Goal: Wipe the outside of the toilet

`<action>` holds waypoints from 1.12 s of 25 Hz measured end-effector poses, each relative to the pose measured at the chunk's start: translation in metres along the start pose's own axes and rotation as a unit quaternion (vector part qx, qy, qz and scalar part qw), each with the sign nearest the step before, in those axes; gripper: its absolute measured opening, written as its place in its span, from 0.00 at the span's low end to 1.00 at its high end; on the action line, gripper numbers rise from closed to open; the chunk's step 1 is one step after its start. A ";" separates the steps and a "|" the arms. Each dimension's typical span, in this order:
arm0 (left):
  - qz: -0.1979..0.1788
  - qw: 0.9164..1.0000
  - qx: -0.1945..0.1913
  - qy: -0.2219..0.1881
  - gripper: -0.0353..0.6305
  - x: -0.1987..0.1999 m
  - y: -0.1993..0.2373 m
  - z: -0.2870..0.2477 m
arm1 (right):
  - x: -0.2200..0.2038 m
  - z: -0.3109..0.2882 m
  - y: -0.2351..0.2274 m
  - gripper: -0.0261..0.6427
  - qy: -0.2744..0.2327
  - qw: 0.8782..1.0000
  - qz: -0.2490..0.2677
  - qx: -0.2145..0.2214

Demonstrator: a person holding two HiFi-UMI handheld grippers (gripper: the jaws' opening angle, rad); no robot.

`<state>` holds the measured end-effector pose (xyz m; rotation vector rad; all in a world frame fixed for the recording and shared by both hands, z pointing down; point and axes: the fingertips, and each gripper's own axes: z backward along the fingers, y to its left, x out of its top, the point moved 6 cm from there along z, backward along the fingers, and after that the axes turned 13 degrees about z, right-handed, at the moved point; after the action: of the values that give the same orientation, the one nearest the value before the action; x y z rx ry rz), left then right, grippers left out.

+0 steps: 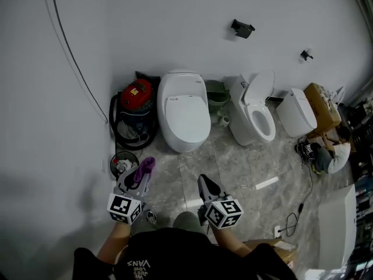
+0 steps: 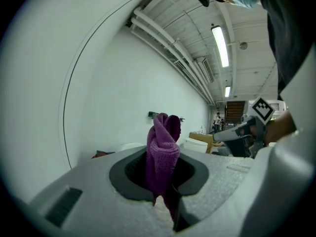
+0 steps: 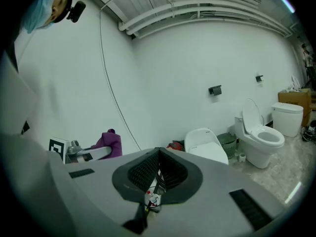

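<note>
A white closed-lid toilet stands against the wall, also visible in the right gripper view. My left gripper is shut on a purple cloth, well short of the toilet and to its left. In the left gripper view the cloth stands bunched between the jaws. My right gripper is held beside it over the floor, jaws closed with nothing in them.
A second toilet with its lid up stands to the right, a third white one beyond. A red vacuum sits left of the closed toilet, a small bin near my left gripper. A green basket sits between toilets.
</note>
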<state>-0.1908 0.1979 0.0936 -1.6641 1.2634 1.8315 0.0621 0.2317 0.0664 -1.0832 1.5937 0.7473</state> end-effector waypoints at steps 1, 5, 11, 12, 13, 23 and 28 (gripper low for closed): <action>0.002 1.000 0.000 0.001 0.14 -0.001 0.004 -0.003 | 0.001 -0.005 -0.001 0.04 0.000 1.000 0.001 0.001; 0.004 1.000 0.001 0.005 0.14 -0.006 0.017 -0.019 | 0.000 -0.028 -0.008 0.04 -0.003 1.000 0.000 0.010; 0.007 1.000 0.013 0.005 0.14 -0.014 0.028 -0.063 | 0.000 -0.067 -0.036 0.04 0.000 0.999 0.004 0.044; 0.007 1.000 0.016 0.005 0.14 -0.016 0.030 -0.072 | 0.000 -0.075 -0.042 0.04 0.002 0.999 0.006 0.051; 0.009 1.000 0.021 0.006 0.14 -0.019 0.032 -0.081 | -0.001 -0.082 -0.049 0.04 0.005 0.998 0.006 0.058; 0.032 0.998 0.048 0.029 0.14 -0.068 0.078 -0.176 | -0.040 -0.171 -0.108 0.04 0.035 0.993 -0.012 0.114; 0.050 0.997 0.054 0.038 0.14 -0.119 0.113 -0.220 | -0.084 -0.222 -0.130 0.04 0.042 0.990 -0.042 0.131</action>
<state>-0.1155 -0.0018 0.2654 -1.6541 1.4761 1.7350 0.0986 0.0088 0.2159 -0.9927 1.6539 0.4268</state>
